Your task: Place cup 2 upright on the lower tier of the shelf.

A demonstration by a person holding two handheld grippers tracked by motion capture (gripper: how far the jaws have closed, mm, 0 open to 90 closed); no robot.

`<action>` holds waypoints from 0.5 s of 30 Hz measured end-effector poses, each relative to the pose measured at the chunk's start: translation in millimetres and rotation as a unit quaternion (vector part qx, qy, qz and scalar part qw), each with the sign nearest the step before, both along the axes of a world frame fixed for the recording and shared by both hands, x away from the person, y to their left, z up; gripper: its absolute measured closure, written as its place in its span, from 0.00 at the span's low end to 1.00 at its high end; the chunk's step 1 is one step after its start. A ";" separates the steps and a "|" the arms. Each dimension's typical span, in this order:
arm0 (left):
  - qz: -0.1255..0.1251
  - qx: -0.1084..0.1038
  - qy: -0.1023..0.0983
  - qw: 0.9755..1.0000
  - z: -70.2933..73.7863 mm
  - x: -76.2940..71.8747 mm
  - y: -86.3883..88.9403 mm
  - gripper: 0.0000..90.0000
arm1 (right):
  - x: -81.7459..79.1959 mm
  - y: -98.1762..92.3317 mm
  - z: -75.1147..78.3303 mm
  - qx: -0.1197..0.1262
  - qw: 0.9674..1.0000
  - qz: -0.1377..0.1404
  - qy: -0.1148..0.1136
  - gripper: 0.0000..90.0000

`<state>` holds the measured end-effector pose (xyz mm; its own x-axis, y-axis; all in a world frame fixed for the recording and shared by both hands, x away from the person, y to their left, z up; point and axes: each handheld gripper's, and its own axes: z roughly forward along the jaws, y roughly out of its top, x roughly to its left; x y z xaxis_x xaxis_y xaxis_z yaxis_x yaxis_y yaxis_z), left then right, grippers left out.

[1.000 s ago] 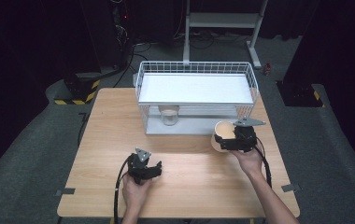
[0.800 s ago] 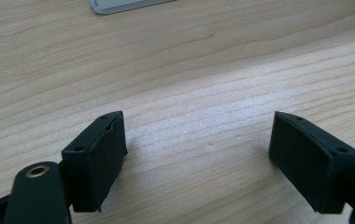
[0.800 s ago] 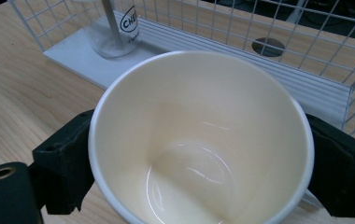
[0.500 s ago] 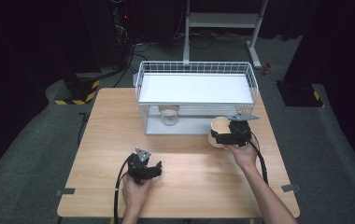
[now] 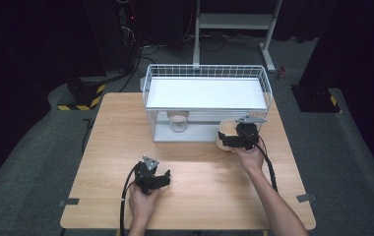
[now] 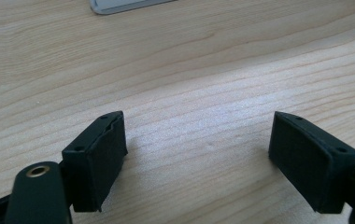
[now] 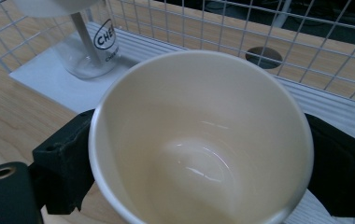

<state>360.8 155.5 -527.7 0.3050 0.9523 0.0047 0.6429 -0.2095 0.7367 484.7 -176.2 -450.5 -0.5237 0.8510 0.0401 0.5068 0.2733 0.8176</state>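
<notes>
You have one cup [image 7: 203,140], smooth, cream and round-mouthed, right of centre in the high view, clamped between your right gripper's [image 5: 230,139] jaws. One clear glass jar [image 5: 177,121] sits under one white wire rack [image 5: 204,73]. Your left gripper [image 6: 210,163], lower centre, stands half open over the bare wood-grain table [image 6: 189,60], holding nothing.

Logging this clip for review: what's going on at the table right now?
A person works at a wooden table with a tool in each hand. The right tool is clamped around a cream cup, holding it just in front of a white wire rack. A clear glass jar sits on the rack's lower level. The left tool rests open over bare tabletop, holding nothing.
</notes>
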 end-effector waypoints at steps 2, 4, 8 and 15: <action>0.000 0.000 0.000 1.000 0.0 0.0 0.1 0.22 | 2.2 -0.5 -1.9 0.000 1.000 -0.004 0.001 0.11; 0.000 0.000 0.000 1.000 0.0 0.0 0.0 0.22 | 4.3 -1.4 -3.6 0.002 1.000 -0.009 0.002 0.11; 0.000 0.000 0.000 1.000 0.0 0.0 -0.1 0.22 | 7.9 -2.4 -7.0 0.002 1.000 -0.017 0.004 0.11; 0.000 0.000 0.000 1.000 0.0 0.0 0.0 0.22 | 12.3 -1.3 -11.7 -0.006 1.000 -0.024 0.001 0.11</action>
